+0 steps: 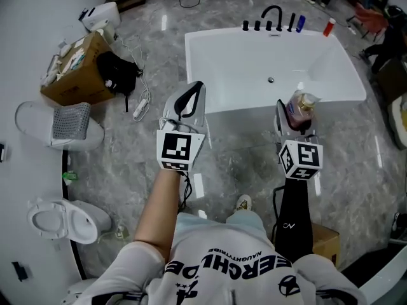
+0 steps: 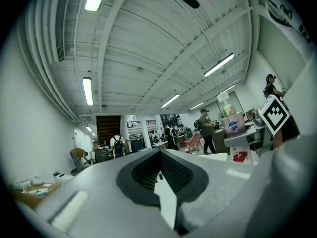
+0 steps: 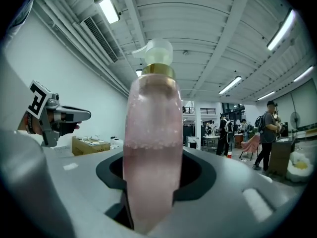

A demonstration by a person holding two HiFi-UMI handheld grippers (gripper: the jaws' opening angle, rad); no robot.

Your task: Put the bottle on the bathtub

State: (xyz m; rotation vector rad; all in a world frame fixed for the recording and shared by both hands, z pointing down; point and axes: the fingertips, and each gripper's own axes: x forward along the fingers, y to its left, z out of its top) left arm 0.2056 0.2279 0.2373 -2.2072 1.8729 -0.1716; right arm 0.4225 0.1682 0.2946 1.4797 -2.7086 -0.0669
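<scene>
The right gripper [image 1: 294, 126] clamps an upright, translucent pink pump bottle [image 3: 151, 148] by the near rim of a white rectangular bathtub [image 1: 241, 68]. The left gripper [image 1: 189, 98], jaws pressed together, holds nothing.

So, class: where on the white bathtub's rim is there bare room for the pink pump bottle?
Bare: the white bathtub's left and near rims. Crowded: the far rim, with a black faucet, black knobs, a blue item and a red item.

Glossy white bathtub [image 1: 241, 56], polished marbled floor [image 1: 254, 157] — bottle [image 3: 151, 148] of clear, smooth plastic.
</scene>
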